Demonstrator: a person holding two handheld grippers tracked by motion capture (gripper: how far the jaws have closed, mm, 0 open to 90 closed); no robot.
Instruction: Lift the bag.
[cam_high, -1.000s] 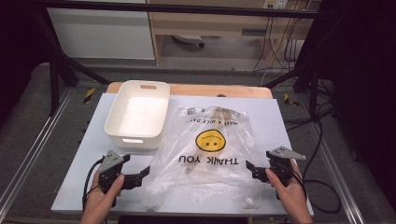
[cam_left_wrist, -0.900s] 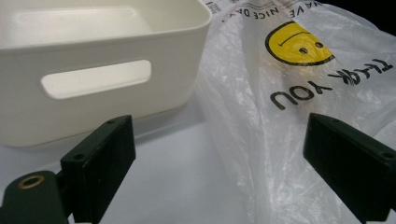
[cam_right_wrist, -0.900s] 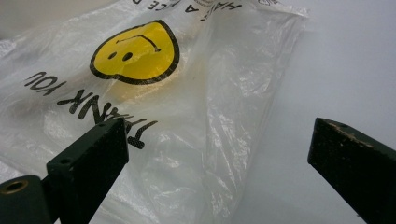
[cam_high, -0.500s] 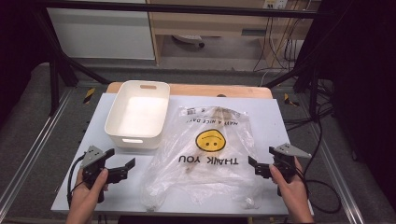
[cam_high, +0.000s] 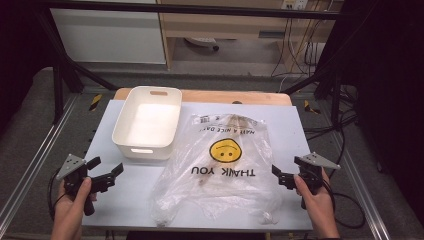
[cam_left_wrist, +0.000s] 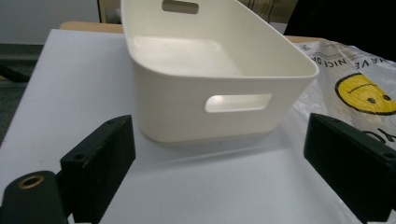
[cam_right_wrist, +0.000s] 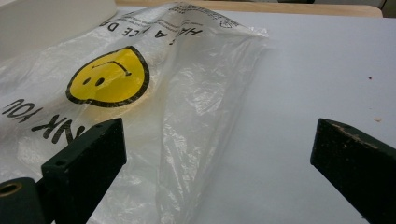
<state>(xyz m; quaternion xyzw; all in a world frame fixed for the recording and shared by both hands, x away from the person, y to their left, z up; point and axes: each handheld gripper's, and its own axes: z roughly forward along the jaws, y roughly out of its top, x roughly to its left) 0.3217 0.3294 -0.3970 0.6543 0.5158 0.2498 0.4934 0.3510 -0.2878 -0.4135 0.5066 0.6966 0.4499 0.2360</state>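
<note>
A clear plastic bag (cam_high: 220, 167) with a yellow smiley face and "THANK YOU" print lies flat on the white table (cam_high: 292, 130). To its left stands an empty white bin (cam_high: 150, 122) with handle slots. My left gripper (cam_high: 106, 168) is open near the front left, jaws pointing toward the bag, well apart from it. In the left gripper view the bin (cam_left_wrist: 219, 70) sits just beyond the open left gripper (cam_left_wrist: 219, 125). My right gripper (cam_high: 287, 167) is open just off the bag's right edge. In the right gripper view the bag (cam_right_wrist: 140, 93) lies ahead and left of the right gripper (cam_right_wrist: 219, 130).
A wooden board (cam_high: 225, 96) runs along the table's far edge. Metal frame rails (cam_high: 35, 165) flank the table on both sides. Cables (cam_high: 300, 55) lie on the floor behind. Bare tabletop (cam_right_wrist: 317, 70) stretches to the right of the bag.
My left gripper has drawn back to the left, away from the bag's front corner. The right gripper has drifted slightly right. Bag and bin have stayed put.
</note>
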